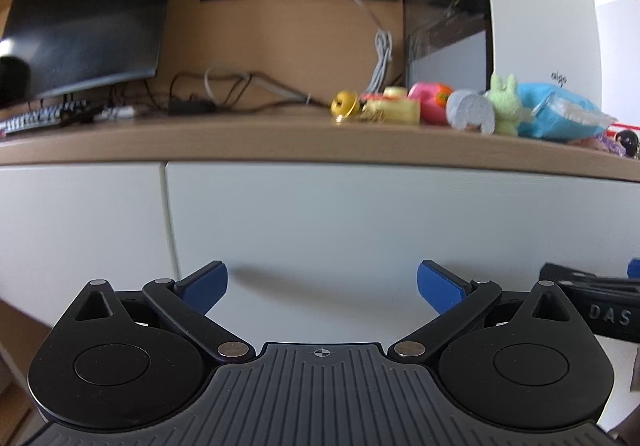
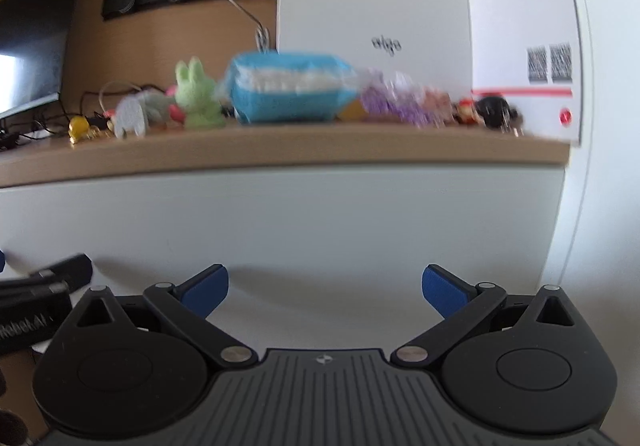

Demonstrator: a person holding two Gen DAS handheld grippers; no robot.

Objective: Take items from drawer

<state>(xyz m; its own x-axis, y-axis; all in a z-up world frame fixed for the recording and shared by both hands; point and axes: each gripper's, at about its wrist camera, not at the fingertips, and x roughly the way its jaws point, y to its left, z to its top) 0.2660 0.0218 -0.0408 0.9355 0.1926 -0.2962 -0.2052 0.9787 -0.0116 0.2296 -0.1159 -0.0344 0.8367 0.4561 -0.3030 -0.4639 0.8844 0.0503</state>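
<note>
A white drawer front (image 1: 340,230) (image 2: 300,217) fills the middle of both views, shut, just under the wooden desktop (image 1: 240,137) (image 2: 320,145). My left gripper (image 1: 322,286) stands open close in front of it, nothing between its blue pads. My right gripper (image 2: 325,288) is open too, facing the same white front further right. On the desktop lie small items: a green plush rabbit (image 1: 506,103) (image 2: 198,95), a blue packet (image 1: 560,111) (image 2: 288,89), a grey elephant toy (image 1: 470,111) (image 2: 130,115), a yellow duck (image 1: 344,105) (image 2: 80,127), a pink toy (image 1: 430,99) and purple bits (image 2: 396,99).
A dark monitor (image 1: 88,17) and keyboard (image 1: 44,115) sit at the left with tangled cables (image 1: 240,93). A white computer case (image 1: 540,5) (image 2: 380,5) stands at the back right. A second white front (image 1: 80,230) lies to the left, past a vertical gap.
</note>
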